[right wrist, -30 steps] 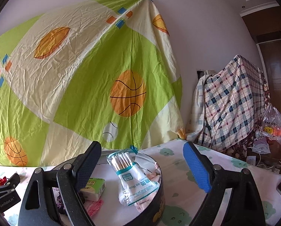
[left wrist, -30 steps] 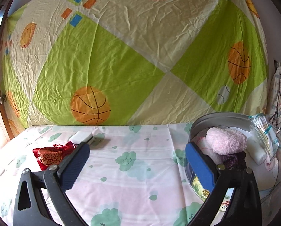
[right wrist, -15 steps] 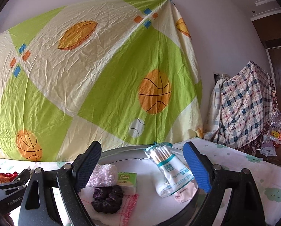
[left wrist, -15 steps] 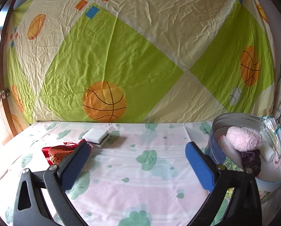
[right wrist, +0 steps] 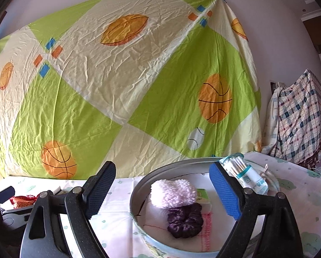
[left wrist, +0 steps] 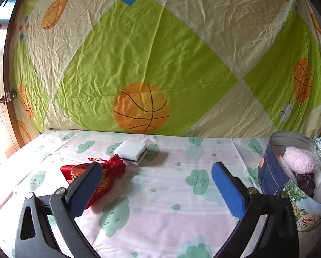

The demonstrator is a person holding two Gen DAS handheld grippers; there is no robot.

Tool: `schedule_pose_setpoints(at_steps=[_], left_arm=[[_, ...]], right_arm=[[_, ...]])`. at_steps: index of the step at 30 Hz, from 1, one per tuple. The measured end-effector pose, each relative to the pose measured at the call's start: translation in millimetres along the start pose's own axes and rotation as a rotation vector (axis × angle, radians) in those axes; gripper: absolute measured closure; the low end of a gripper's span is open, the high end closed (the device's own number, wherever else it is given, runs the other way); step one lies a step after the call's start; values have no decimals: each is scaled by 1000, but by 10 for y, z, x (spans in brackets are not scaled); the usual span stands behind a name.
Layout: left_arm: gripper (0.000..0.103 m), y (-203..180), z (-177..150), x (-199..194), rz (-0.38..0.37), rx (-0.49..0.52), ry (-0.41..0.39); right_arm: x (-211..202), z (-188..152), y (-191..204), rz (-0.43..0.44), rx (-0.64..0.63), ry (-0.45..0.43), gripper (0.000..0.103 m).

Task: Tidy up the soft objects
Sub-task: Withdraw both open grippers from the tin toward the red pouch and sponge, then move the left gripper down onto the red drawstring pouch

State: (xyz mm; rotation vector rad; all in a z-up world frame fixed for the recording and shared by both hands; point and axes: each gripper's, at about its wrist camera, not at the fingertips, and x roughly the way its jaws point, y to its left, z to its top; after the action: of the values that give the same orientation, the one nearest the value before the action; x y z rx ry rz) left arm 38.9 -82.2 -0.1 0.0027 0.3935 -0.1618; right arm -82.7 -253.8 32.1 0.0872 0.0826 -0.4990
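Red satin is showing nearest the left gripper [left wrist: 156, 185], whose jaws are standing wide apart with nothing between them: a small drawstring pouch [left wrist: 96, 173] is lying on the cloud-print sheet [left wrist: 160, 204] at about nine o'clock from the gripper's midline, partly hidden behind the left finger's pad. It is looking limp and light, likely to slump and slide on the smooth cloth, so I would judge the gathered neck near its tassel end, or a pinch across its bulging middle, to be the surest hold. Just beyond it at about eleven o'clock, a white sponge block [left wrist: 131, 151] with a dark underside is sitting flat, close beside the pouch's neck; it should compress easily and spring back, so a hold across its short sides looks right. At three o'clock the blue cookie tin [left wrist: 272, 180] is standing open. The right gripper [right wrist: 162, 190], also spread open and empty, is hovering over that tin, where a fluffy pink scrunchie [right wrist: 173, 193] is resting against a dark purple one [right wrist: 185, 220] on a white cloth, with a green packet [right wrist: 202, 194] behind and a cotton swab bag [right wrist: 247, 175] leaning at one o'clock. Farthest back, the basketball-print sheet [right wrist: 117, 86] is hanging as a backdrop.
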Motion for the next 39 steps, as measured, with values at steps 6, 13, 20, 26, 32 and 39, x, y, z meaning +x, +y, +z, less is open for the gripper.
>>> schedule_pose_setpoints(at_steps=[6, 13, 20, 26, 32, 39], left_arm=[[0, 174, 13, 72, 14, -15, 15], [0, 371, 35, 188, 33, -26, 39], [0, 607, 50, 355, 59, -41, 81], [0, 785, 64, 547, 45, 5, 140], [0, 991, 58, 818, -31, 3, 250], [1, 1053, -10, 1243, -51, -15, 427]], right_arm=[[35, -36, 270, 38, -1, 14, 13], [121, -84, 561, 73, 9, 44, 13], [190, -135, 823, 99, 50, 70, 13], [255, -169, 1001, 115, 71, 96, 13], [325, -196, 1146, 128, 67, 133, 13], [410, -223, 1171, 148, 78, 179, 13]])
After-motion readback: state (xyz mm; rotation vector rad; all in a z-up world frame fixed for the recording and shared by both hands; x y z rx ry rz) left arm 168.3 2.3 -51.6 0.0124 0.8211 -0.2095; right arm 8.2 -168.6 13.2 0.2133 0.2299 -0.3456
